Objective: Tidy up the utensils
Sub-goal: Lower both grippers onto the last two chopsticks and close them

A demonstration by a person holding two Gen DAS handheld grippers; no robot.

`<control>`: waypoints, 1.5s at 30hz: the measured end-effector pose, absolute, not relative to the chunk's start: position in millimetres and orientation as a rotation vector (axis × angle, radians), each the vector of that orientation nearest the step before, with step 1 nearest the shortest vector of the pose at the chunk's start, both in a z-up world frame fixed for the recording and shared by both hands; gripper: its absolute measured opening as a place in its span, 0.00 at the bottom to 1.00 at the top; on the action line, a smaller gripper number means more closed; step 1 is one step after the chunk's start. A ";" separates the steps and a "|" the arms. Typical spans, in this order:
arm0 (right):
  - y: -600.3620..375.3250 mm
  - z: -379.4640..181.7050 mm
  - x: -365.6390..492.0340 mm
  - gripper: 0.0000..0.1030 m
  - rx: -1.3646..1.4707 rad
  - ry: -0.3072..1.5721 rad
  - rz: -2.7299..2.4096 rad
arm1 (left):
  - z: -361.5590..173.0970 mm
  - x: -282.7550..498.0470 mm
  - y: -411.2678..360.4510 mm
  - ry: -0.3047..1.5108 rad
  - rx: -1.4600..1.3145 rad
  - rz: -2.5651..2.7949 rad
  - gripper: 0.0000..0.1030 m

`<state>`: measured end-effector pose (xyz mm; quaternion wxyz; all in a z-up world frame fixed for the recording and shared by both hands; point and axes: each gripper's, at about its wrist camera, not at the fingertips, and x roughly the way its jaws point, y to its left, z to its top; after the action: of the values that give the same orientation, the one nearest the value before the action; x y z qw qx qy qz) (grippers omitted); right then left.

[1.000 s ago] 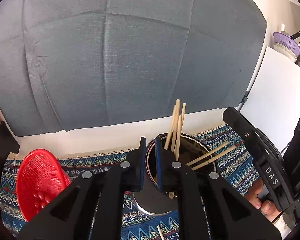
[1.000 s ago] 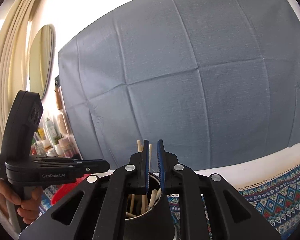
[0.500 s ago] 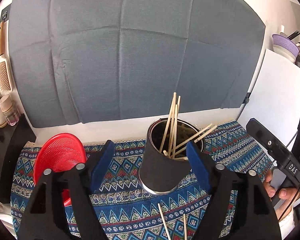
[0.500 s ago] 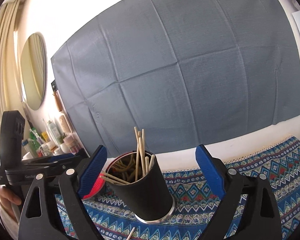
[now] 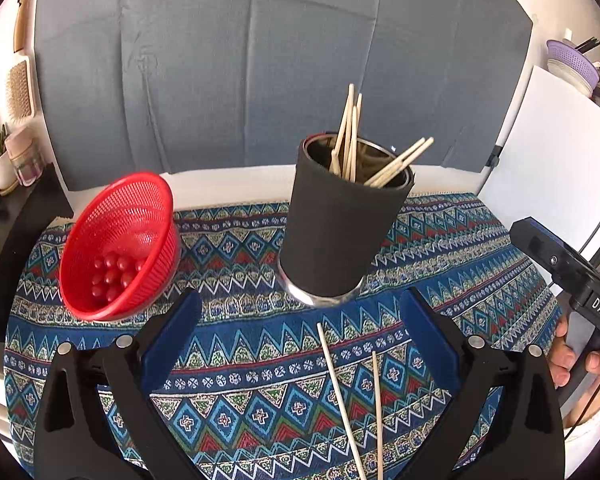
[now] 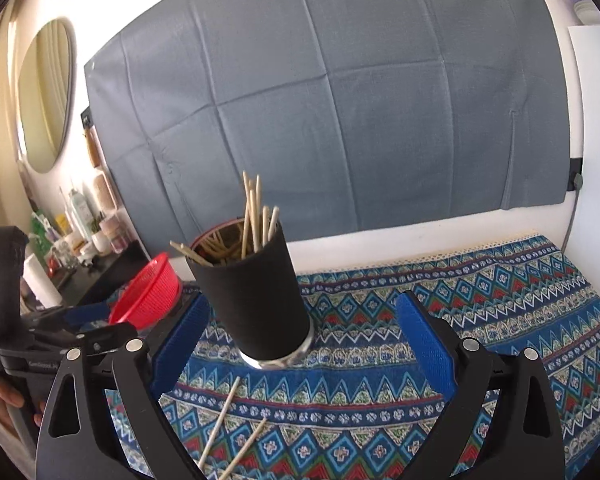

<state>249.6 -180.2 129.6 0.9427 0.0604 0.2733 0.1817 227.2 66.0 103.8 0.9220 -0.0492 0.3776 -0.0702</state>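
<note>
A black utensil cup (image 5: 340, 236) with a metal base stands upright on the patterned cloth and holds several wooden chopsticks (image 5: 350, 132). It also shows in the right wrist view (image 6: 256, 300). Two loose chopsticks (image 5: 342, 396) lie on the cloth in front of the cup, also seen in the right wrist view (image 6: 228, 432). My left gripper (image 5: 300, 320) is open and empty, just in front of the cup. My right gripper (image 6: 302, 332) is open and empty, with the cup's base between its spread fingers and a little beyond them.
A red mesh basket (image 5: 120, 248) with small red tomatoes sits tilted at the left of the patterned cloth (image 5: 236, 360). A grey backdrop (image 5: 260, 60) hangs behind. A white board (image 5: 556, 152) stands at the right. A dark shelf with bottles (image 6: 80, 224) is at the far left.
Both grippers opened from shut and drew back from the cup towards the table's front. The cup now stands alone with the chopsticks in it, and two loose chopsticks have come into view.
</note>
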 end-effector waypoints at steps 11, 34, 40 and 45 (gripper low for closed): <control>-155.3 39.1 225.7 0.88 0.041 0.888 0.433 | 27.4 229.1 58.6 0.946 -0.071 -0.131 0.94; -90.0 -20.2 206.8 0.91 -0.197 0.992 0.379 | -17.7 242.2 35.2 1.024 -0.006 -0.117 0.94; -90.2 -22.1 204.7 0.94 -0.176 0.964 0.384 | -21.6 241.8 21.8 1.007 0.066 -0.096 0.96; -93.7 -21.3 203.9 0.94 -0.172 0.965 0.385 | -23.0 234.1 25.3 0.951 0.071 -0.113 0.96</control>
<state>203.9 -93.7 -21.3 0.8644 -0.0822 0.4606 0.1838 234.1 25.3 -23.0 0.8870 0.0340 0.4572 -0.0546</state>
